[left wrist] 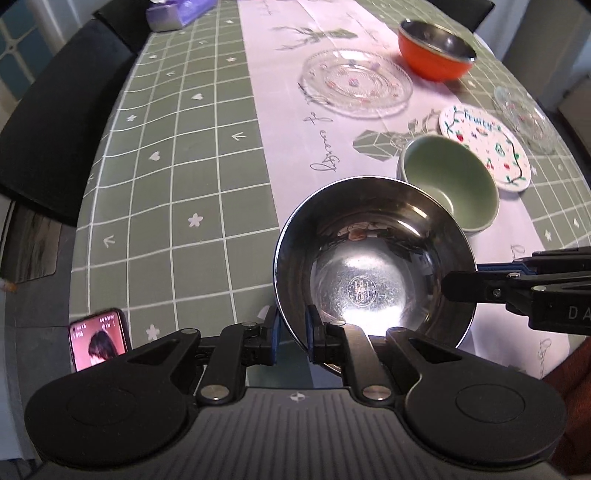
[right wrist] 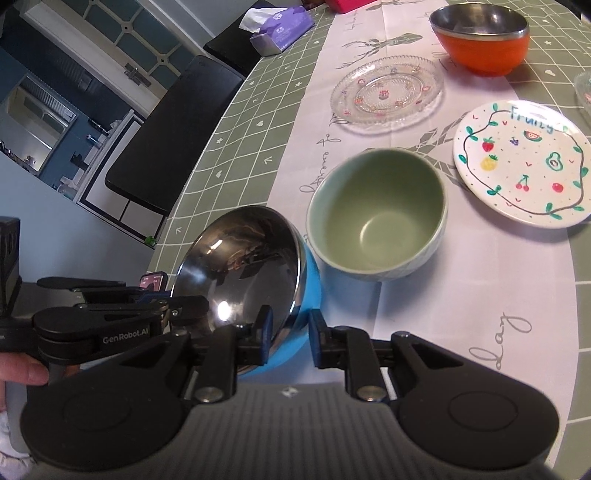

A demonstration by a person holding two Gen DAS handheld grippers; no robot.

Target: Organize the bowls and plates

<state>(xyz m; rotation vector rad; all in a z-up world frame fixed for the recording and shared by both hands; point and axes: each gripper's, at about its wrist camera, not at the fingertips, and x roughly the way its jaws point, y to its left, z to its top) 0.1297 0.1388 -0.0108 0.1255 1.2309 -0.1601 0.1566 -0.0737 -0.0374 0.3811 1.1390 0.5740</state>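
A steel bowl with a blue outside (left wrist: 362, 288) (right wrist: 243, 266) hangs tilted just above the near end of the table, next to a green bowl (left wrist: 448, 181) (right wrist: 376, 214). My left gripper (left wrist: 293, 325) (right wrist: 175, 301) is shut on its near rim. My right gripper (right wrist: 288, 332) (left wrist: 461, 277) straddles the rim on the other side, one pad inside and one by the blue wall, and a gap shows at the inner pad. Further back lie a fruit-painted plate (left wrist: 484, 147) (right wrist: 524, 162), a clear glass plate (left wrist: 356, 83) (right wrist: 388, 90) and an orange bowl (left wrist: 436, 48) (right wrist: 480, 37).
A small glass dish (left wrist: 524, 118) sits at the far right edge. A purple tissue pack (left wrist: 177, 11) (right wrist: 277, 29) lies at the far left corner. A phone (left wrist: 98, 338) stands by the near left edge. A black bench (left wrist: 55, 129) runs along the table's left side.
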